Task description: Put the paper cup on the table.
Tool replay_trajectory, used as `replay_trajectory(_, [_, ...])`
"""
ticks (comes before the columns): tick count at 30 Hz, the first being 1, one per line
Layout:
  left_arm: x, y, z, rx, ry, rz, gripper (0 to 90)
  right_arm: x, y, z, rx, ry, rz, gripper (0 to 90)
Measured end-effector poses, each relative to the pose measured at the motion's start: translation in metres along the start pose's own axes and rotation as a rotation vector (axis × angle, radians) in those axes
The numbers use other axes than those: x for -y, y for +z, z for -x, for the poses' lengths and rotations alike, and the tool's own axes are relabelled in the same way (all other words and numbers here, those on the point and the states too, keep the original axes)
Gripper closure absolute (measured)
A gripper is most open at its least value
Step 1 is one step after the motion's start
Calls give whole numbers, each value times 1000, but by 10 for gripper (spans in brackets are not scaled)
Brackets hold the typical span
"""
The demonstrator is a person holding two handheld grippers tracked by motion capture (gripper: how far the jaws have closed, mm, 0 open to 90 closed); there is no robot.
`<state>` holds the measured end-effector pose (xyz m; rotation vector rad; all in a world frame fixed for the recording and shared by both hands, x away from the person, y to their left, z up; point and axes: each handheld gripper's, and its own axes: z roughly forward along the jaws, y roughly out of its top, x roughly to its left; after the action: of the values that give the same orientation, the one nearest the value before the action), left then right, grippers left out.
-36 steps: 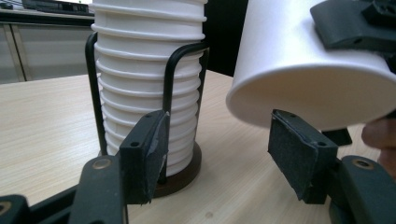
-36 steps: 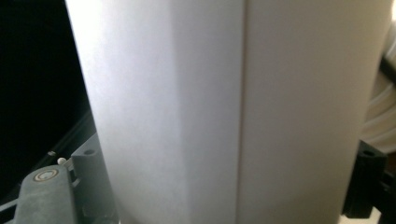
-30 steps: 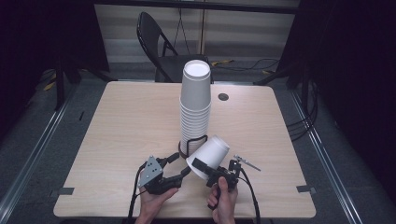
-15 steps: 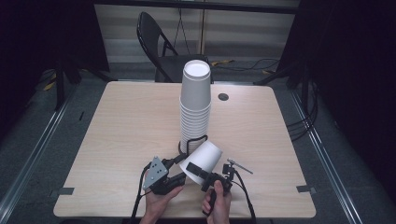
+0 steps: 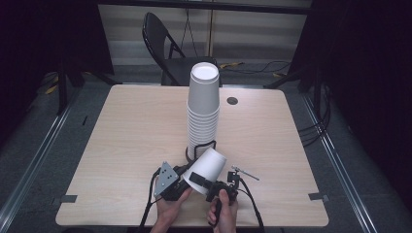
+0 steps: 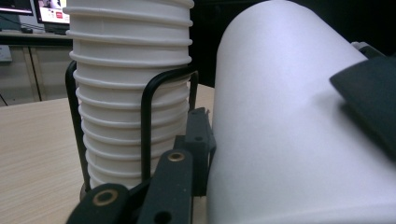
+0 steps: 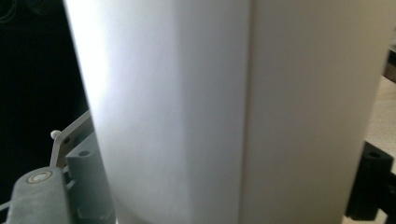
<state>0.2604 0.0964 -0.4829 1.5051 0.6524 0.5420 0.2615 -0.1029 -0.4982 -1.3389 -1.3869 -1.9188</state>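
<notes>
A tall stack of white paper cups [image 5: 203, 109] stands upside down in a black wire holder [image 5: 199, 150] near the middle of a pale wooden surface [image 5: 126, 141]. Just in front of it, near the surface's front edge, a single white cup [image 5: 206, 168] is held tilted above the surface, its closed end up toward the stack. The right tool [image 5: 206, 184] grips this cup: one black jaw lies across its outer wall. The left tool [image 5: 182, 177] sits just beside the cup's rim, its jaws against the cup; I cannot tell whether it is clamped. In the left gripper view, the cup [image 6: 289, 135] is beside the stack [image 6: 126, 88].
</notes>
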Motion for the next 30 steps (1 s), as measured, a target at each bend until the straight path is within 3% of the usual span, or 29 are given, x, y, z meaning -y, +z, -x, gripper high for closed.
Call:
replay_trajectory(6, [0,-2,-2,13,-17,-13,846,-3,-1,-5,20,-61,-3,88])
replay_trajectory(12, [0,-3,-2,33,-25,-16,857,-7,-1,-4,16,-71,1,86])
replay_trajectory(16, [0,-5,-2,71,-26,-22,863,-13,-2,-5,29,-82,16,89])
replay_trajectory(23, [-3,-6,-1,147,5,-60,865,-29,-12,-7,57,-111,67,104])
replay_trajectory(27, [-5,-7,2,157,26,-95,866,-36,-17,-1,70,-129,87,98])
replay_trajectory(30, [-6,-8,2,162,18,-109,866,-40,-20,-1,86,-148,99,100])
